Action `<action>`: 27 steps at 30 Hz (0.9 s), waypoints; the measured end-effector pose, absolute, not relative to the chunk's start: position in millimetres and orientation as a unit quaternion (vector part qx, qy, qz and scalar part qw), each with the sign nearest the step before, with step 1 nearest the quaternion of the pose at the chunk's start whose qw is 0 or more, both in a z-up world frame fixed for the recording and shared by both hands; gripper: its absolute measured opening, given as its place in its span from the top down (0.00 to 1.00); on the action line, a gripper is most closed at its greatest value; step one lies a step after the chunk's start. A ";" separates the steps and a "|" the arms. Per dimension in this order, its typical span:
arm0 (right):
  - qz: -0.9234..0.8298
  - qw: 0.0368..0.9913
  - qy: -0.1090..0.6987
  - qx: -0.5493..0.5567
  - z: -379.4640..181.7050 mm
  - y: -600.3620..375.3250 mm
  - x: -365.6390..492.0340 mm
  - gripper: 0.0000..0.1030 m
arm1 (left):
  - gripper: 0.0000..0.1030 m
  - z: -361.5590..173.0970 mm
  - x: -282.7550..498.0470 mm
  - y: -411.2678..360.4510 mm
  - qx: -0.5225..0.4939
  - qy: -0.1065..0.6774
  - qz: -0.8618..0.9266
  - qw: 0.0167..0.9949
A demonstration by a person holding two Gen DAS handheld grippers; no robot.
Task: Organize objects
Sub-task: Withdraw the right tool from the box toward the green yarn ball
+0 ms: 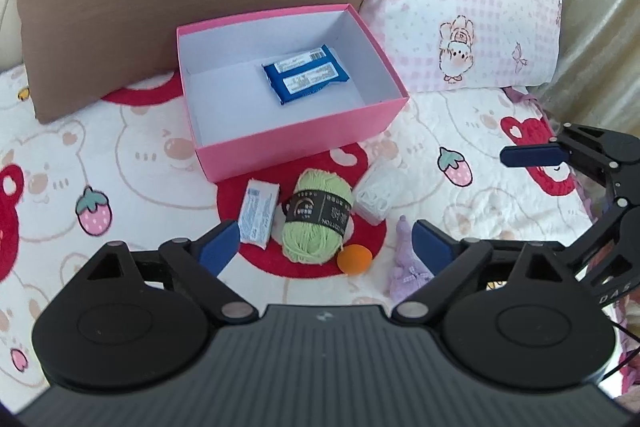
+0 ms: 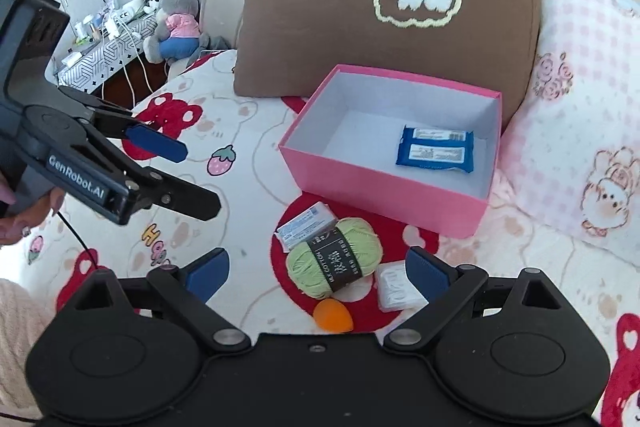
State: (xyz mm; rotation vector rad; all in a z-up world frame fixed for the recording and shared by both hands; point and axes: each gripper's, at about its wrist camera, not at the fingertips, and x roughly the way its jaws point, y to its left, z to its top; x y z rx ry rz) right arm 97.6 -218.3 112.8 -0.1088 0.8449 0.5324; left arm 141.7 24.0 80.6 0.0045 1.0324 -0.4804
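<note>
1. We see a pink box (image 1: 304, 131) standing open on a bed (image 1: 132, 163), its far side against a brown pillow (image 1: 120, 7); a pink checked pillow (image 1: 472, 11) lies just to the right of the box.
2. Inside the box lies one thing only: a blue packet (image 1: 306, 75), flat on the white floor toward the far right corner.
3. In front of the box, on a red patch of the bed cover, we find the things still outside it. A green ball of yarn (image 1: 318, 223) with a dark paper band lies in the middle.
4. A small white box (image 1: 259, 213) lies just left of the yarn, and a white wrapped packet (image 1: 374, 197) just right of it.
5. An orange egg-shaped sponge (image 1: 354, 259) sits touching or nearly touching the near side of the yarn.
6. A pale purple soft item (image 1: 406, 267) lies to the right of the sponge, partly behind a blue pad in the left wrist view.
7. Our left claw (image 1: 326, 247) hangs above this cluster with its jaws wide apart and nothing between the pads.
8. Our right claw (image 2: 316, 273) hangs over the same cluster, jaws likewise spread and empty.
9. A hand (image 2: 24, 211) grips the left tool's handle at the edge of the right wrist view.
</note>
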 end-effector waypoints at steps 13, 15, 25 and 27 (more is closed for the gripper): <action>0.271 0.858 0.422 -0.107 107.0 -202.5 79.5 0.06 | 0.09 64.6 128.4 25.5 -0.007 0.501 -0.239 0.832; 0.275 0.856 0.423 -0.116 103.9 -199.3 77.2 0.06 | 0.09 60.2 127.4 27.1 -0.011 0.504 -0.240 0.830; 0.277 0.872 0.385 -0.122 81.9 -190.7 70.9 0.06 | 0.09 28.2 121.1 43.1 -0.045 0.511 -0.230 0.827; 0.267 0.877 0.377 -0.131 75.0 -187.6 74.3 0.06 | 0.09 22.6 119.1 46.3 -0.050 0.506 -0.229 0.830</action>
